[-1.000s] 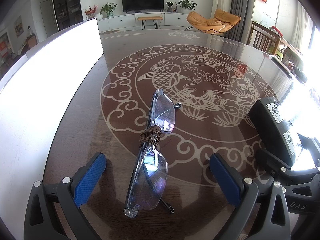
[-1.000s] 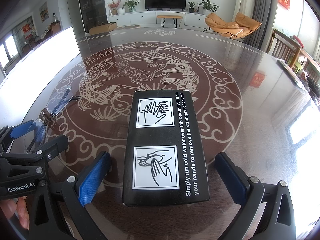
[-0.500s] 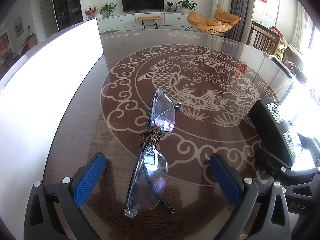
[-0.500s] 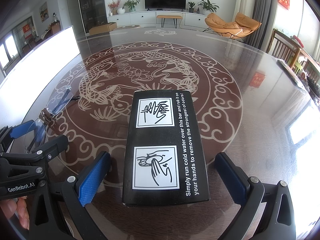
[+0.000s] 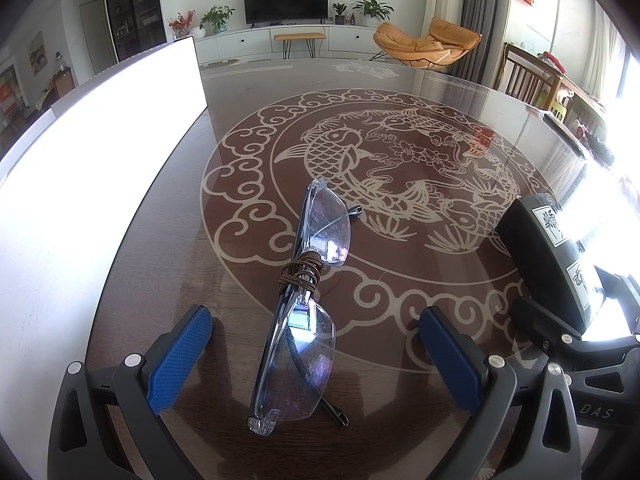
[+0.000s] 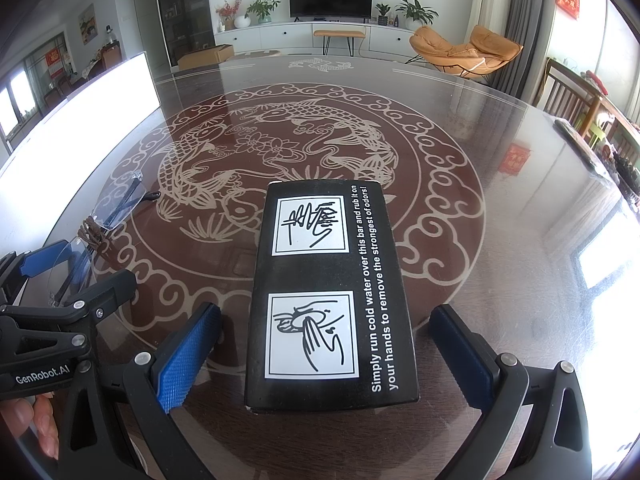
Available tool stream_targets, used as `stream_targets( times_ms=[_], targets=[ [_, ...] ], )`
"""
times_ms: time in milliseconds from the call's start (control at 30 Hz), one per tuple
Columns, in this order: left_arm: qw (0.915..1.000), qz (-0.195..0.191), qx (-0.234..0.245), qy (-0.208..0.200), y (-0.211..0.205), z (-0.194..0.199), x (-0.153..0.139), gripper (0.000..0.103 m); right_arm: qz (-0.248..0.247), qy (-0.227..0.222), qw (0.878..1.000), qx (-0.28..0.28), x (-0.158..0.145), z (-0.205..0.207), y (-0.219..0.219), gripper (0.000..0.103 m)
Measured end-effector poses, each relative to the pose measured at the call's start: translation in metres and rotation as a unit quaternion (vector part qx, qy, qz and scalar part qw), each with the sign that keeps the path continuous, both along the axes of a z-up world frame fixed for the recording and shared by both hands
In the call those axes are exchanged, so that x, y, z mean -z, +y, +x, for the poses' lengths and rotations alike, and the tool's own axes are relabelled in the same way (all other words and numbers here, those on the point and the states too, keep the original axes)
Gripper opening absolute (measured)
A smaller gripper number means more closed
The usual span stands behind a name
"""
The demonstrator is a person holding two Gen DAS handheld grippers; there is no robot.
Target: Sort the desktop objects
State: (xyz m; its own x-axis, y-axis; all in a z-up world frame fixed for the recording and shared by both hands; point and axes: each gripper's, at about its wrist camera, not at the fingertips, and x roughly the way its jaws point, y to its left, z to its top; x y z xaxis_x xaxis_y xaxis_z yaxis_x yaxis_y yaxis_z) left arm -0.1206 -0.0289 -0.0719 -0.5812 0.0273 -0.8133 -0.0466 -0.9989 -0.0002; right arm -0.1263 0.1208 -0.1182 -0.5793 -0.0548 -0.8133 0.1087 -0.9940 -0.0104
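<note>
Hand-held grippers (image 5: pixel 314 354) (image 6: pixel 324 354) unmoved since before, both spread, straddling glasses (image 5: pixel 304 304) and seemingly untouched black box (image 6: pixel 328 292); sorting unstarted.

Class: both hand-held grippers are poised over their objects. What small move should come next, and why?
Probably close the right hand-held gripper on the black box. Its jaws are open, with the box lying between the blue pads, untouched. The left hand-held gripper likewise straddles the folded glasses, open, so it could close too.

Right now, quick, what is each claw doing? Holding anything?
Left claw: open, holding nothing, one finger on each side of the glasses.
Right claw: open, holding nothing, one finger on each side of the box.
</note>
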Motion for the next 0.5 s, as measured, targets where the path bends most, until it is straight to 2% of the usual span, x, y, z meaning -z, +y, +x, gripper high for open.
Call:
stream_targets(
  times_ms=[367,500],
  targets=[
    [1.0,0.0,0.002,-0.001,0.0009,-0.0005,0.0,0.103,0.0,0.0,1.0,0.0,0.0002,0.0002,0.0002,0.103],
    [0.9996,0.027,-0.001,0.008,-0.006,0.0029,-0.0021,0.103,0.0,0.0,1.0,0.0,0.0002,0.0002,0.0002,0.103]
  ],
)
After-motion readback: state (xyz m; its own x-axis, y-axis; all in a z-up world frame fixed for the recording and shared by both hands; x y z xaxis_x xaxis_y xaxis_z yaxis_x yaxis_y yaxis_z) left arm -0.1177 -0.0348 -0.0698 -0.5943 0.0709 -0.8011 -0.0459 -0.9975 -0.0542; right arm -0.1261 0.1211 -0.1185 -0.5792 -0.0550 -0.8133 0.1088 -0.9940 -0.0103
